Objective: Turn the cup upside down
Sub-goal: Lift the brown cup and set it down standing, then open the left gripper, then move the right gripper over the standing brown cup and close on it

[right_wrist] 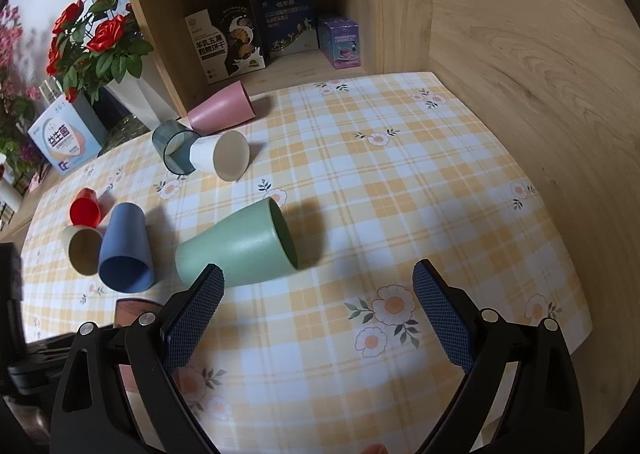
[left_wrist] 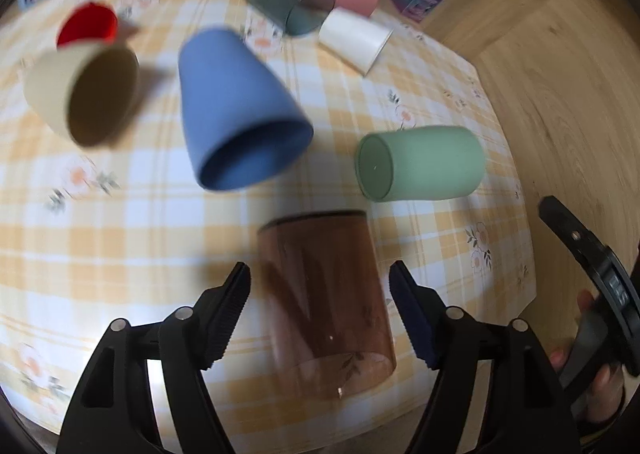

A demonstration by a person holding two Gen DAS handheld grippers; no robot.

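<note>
Lying between the spread fingers of the left gripper (left_wrist: 320, 286), untouched, a brown translucent cup (left_wrist: 324, 302).

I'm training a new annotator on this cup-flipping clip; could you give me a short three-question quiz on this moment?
1. True or false: the left gripper is shut on the translucent brown plastic cup.
2. Multiple choice: the matte green cup is A) standing upright, B) lying on its side, C) stacked in another cup.
3. Fill in: the cup touching the smoky grey translucent cup at its mouth is the ____ cup.

Key: 1 false, its jaws stand open on either side of the cup. 2 B. 3 white.
</note>
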